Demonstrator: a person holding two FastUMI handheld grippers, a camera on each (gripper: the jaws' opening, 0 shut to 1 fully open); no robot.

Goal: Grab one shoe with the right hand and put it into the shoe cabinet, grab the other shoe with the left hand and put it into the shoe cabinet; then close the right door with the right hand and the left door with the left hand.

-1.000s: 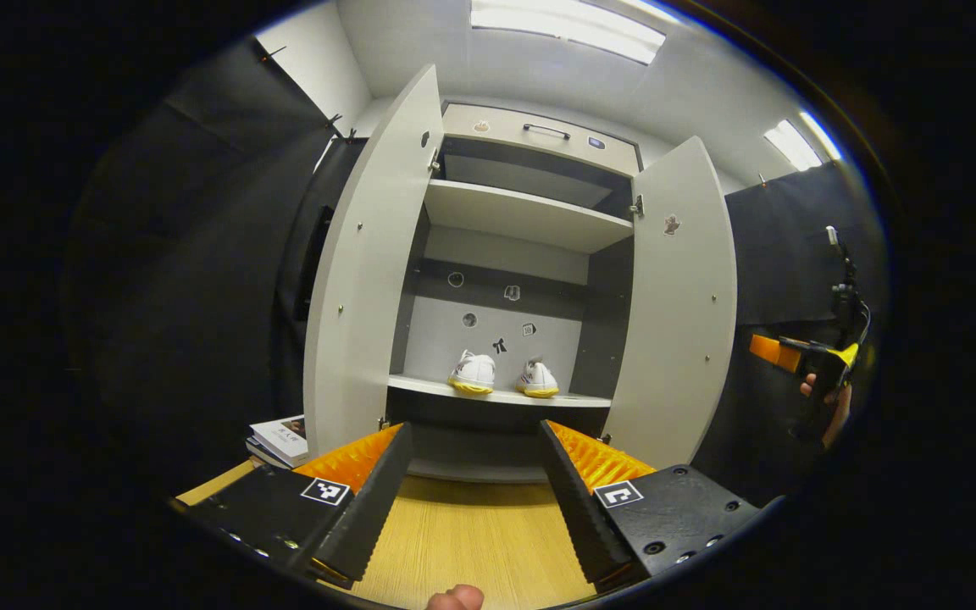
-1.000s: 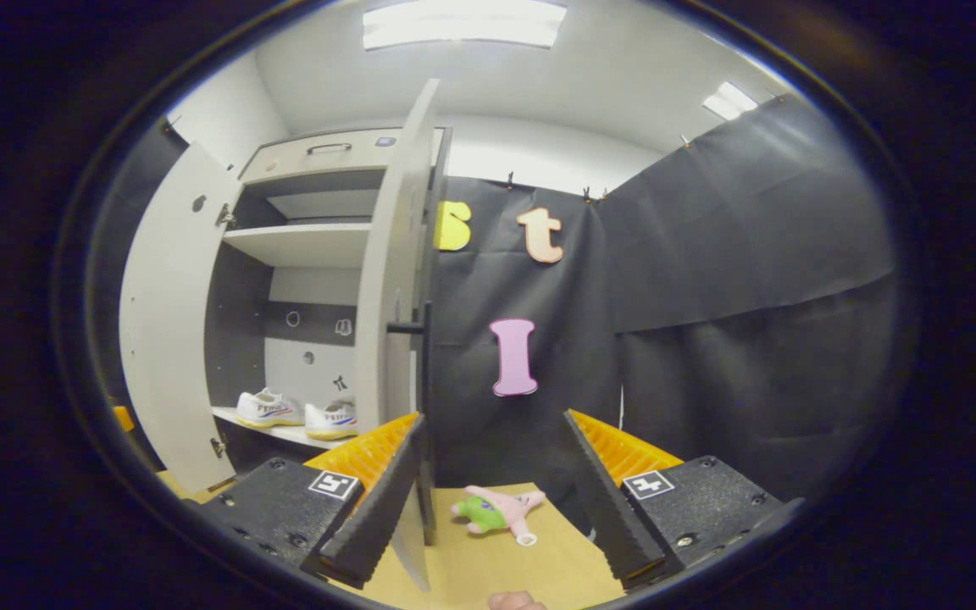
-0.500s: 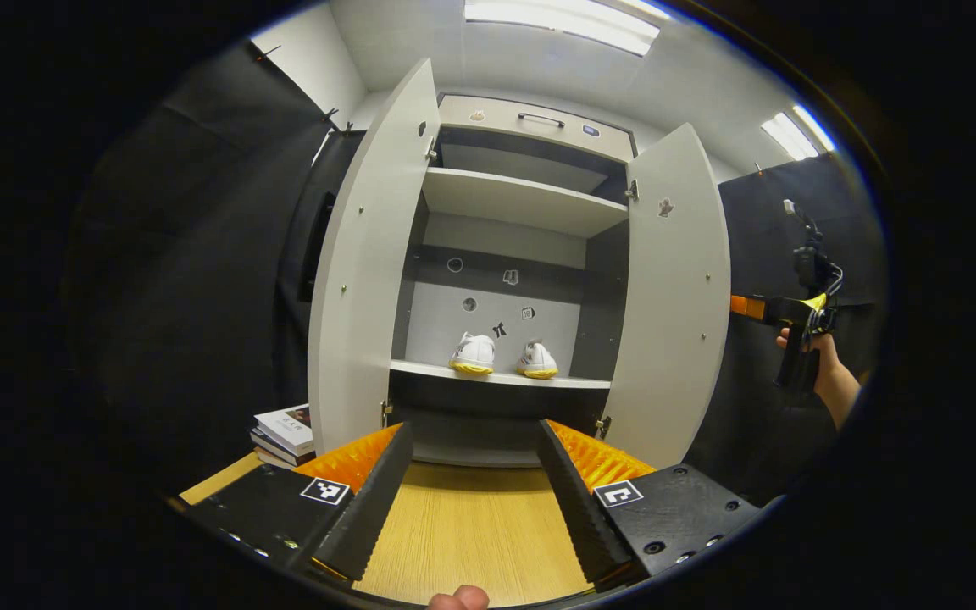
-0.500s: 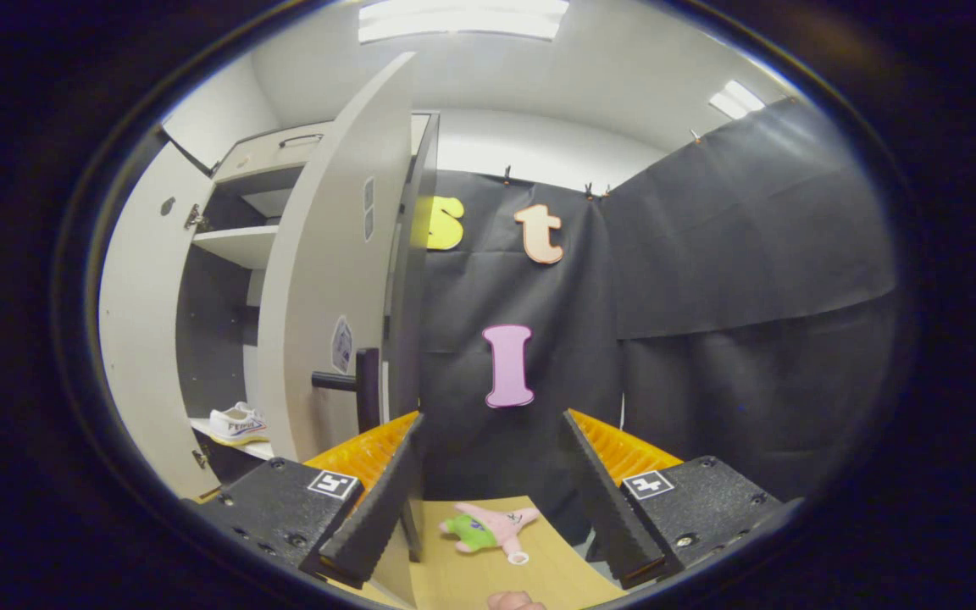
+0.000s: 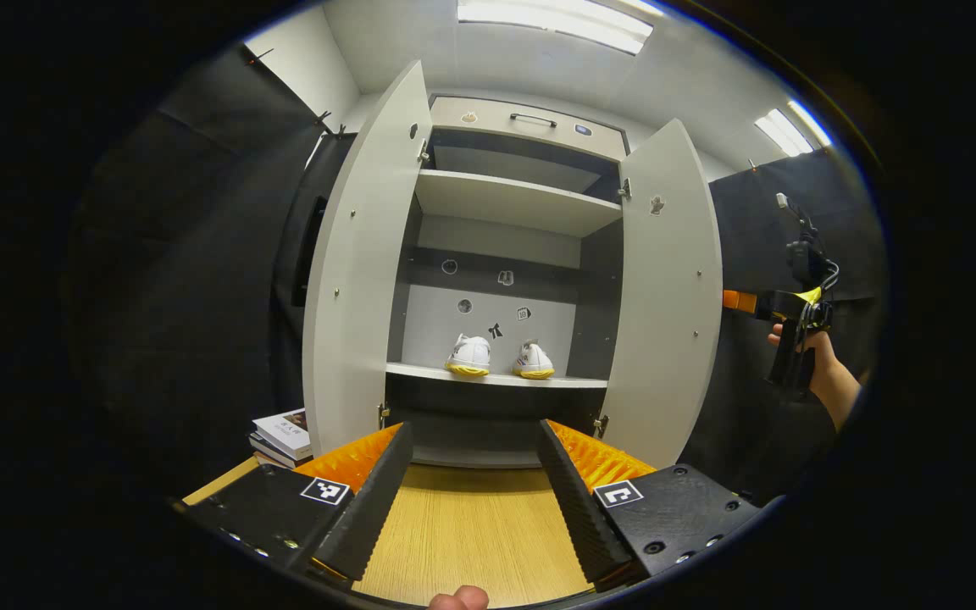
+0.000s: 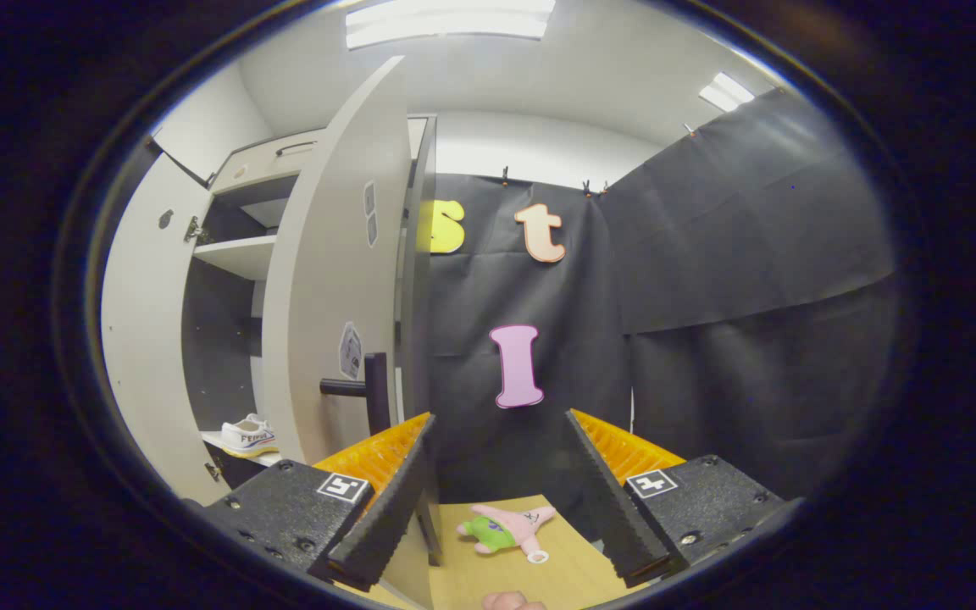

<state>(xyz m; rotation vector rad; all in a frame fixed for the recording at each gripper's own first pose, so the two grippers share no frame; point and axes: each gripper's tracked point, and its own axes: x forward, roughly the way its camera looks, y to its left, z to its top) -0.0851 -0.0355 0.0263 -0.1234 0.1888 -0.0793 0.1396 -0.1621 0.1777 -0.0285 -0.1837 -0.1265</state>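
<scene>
White shoes (image 5: 499, 357) sit side by side on the shoe cabinet (image 5: 515, 205) shelf; both doors stand open, left gripper (image 5: 473, 496) and right gripper (image 6: 501, 491) spread apart, empty.

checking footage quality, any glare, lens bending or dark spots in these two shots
Left gripper view: ceiling light panels blow out white, cabinet doors bow outward from fisheye, shoes stay sharp. Right gripper view: the right door curves strongly, ceiling light glares, black cloth reads dim.

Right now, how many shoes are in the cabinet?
2: the left shoe and right shoe stand side by side on the lower shelf. No others visible.
</scene>
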